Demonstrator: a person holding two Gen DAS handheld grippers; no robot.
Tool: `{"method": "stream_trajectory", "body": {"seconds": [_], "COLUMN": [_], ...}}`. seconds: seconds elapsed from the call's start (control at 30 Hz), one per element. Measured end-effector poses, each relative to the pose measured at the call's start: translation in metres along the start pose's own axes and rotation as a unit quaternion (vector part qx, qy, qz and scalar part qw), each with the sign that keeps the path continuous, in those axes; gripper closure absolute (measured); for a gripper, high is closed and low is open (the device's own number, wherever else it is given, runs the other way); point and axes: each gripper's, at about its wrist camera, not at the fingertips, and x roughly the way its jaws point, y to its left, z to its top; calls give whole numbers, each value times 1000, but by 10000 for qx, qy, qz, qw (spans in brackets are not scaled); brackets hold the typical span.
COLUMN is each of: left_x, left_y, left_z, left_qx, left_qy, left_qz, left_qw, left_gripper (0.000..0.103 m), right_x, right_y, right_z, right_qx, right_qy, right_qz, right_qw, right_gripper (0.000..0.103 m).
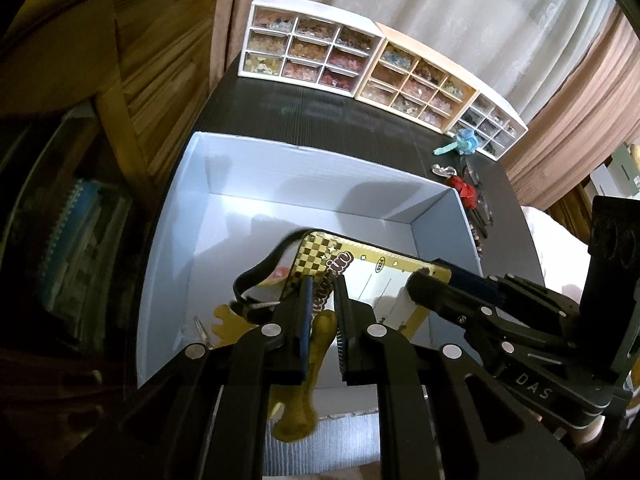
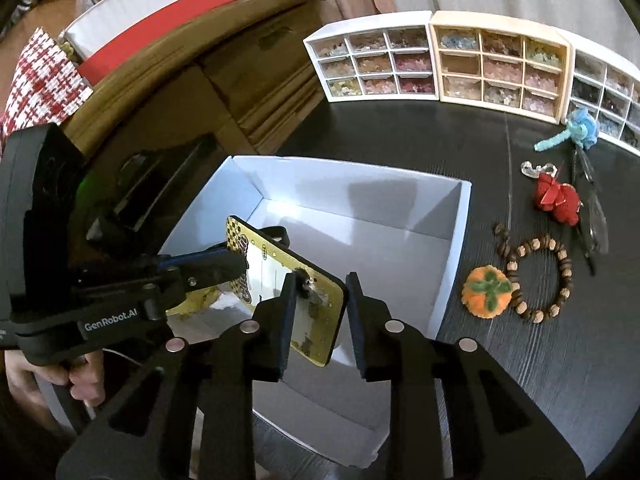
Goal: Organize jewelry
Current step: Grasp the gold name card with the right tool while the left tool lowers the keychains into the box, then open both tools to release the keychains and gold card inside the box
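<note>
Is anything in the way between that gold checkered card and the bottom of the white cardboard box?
A yellow piece lies on the white cardboard box floor under the left end of the gold checkered card; elsewhere nothing visible blocks it.

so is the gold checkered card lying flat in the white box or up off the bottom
Up off the bottom, tilted. The gold checkered card hangs above the white box floor, its left end pinched in the left gripper; the right gripper straddles its other end without pressing.

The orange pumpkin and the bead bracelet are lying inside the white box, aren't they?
Not quite. The orange pumpkin and the bead bracelet are lying on the black table beside the white box, not inside it. The right wrist view shows this.
</note>
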Motion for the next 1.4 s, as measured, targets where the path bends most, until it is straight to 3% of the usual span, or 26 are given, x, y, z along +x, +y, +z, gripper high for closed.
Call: {"method": "stream_trajectory", "body": {"seconds": [0.07, 0.1, 0.13, 0.27, 0.5, 0.53, 0.6, 0.63, 0.7, 0.77, 0.97, 1.2, 1.4], "left_x": [-2, -4, -7, -25, -33, -33, -32, -32, -32, -35, -40, -40, -22], "left_y": [1, 0, 0, 6, 7, 7, 8, 7, 5, 1, -5, -20, -19], "left_z": [0, 0, 0, 2, 0, 0, 0, -1, -2, -5, -4, -4, 1], "left_qx": [27, 20, -3, -162, -69, -62, -5, 96, 324, 609, 710, 972, 680], "left_qy": [-41, -85, -144, -430, -471, -468, -469, -497, -578, -702, -719, -777, -341], "left_qz": [106, 151, 151, -42, 216, 234, 360, 469, 566, 569, 304, 419, 432], "left_qw": [9999, 9998, 9998, 9989, 9986, 9986, 9983, 9976, 9962, 9940, 9944, 9913, 9962], "left_gripper": [72, 53, 39, 35, 21, 15, 3, 4, 4, 4, 4, 4, 4], "right_x": [-1, -1, -3, -9, -22, -23, -25, -26, -31, -36, -54, -65, -76], "right_y": [-1, -2, -3, 0, 3, 3, 4, 3, 1, 0, -9, -10, -31], "right_z": [0, 1, 1, 2, 8, 8, 8, 9, 10, 12, 12, 8, 7], "right_qx": [-14, -7, 2, -169, -408, -443, -484, -475, -404, -333, -82, -30, 353], "right_qy": [-5, -7, -31, -158, -493, -521, -576, -611, -748, -914, -1561, -1963, -2155], "right_qz": [-19, -33, -49, -305, -531, -555, -718, -787, -951, -1049, -1190, -1443, -1306], "right_qw": [10000, 10000, 10000, 9993, 9965, 9961, 9946, 9939, 9918, 9897, 9805, 9699, 9671], "right_gripper": [76, 75, 72, 66, 58, 56, 43, 39, 20, 9, 7, 7, 7]}}
